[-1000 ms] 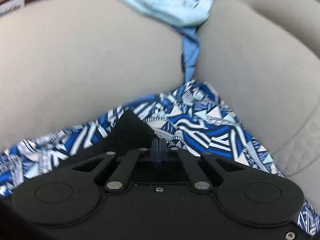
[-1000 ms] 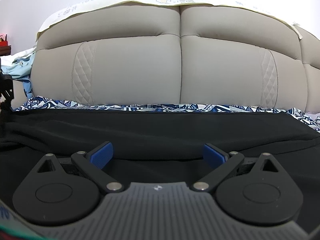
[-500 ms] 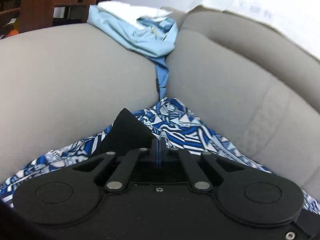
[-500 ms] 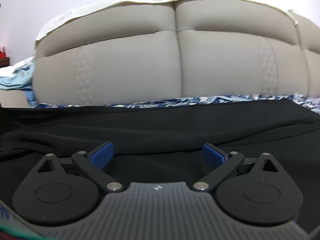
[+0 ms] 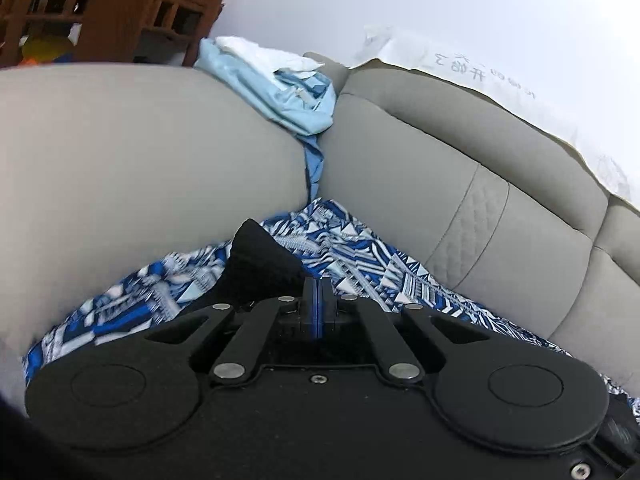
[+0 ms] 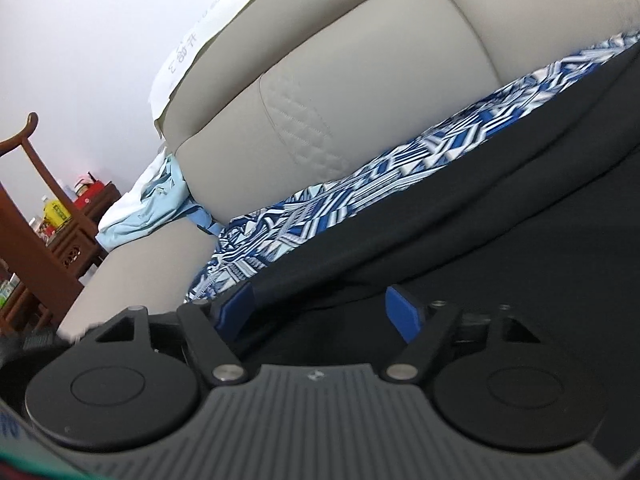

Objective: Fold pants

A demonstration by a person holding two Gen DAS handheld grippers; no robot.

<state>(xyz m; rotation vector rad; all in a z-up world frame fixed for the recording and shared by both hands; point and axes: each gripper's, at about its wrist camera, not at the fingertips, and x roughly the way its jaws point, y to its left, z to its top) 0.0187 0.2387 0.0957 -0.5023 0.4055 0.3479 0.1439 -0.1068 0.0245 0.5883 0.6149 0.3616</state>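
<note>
The black pants (image 6: 500, 216) lie spread on a blue-and-white patterned cloth (image 6: 360, 184) over the sofa seat. My left gripper (image 5: 318, 292) is shut on a corner of the black pants (image 5: 260, 260), which stands up in a peak just past the fingertips, above the patterned cloth (image 5: 360, 256). My right gripper (image 6: 320, 304) is open, tilted, low over the pants. Black cloth lies between and under its blue pads (image 6: 400, 312); they do not press it.
The grey sofa backrest (image 5: 500, 184) and armrest (image 5: 140, 152) close in the seat. A light blue garment (image 5: 288, 92) lies bunched on the armrest corner and also shows in the right wrist view (image 6: 156, 200). Dark wooden furniture (image 6: 36, 248) stands past the armrest.
My left gripper has risen and tipped back with the pants corner in it. My right gripper has rolled sharply and swung left toward the sofa corner, still open.
</note>
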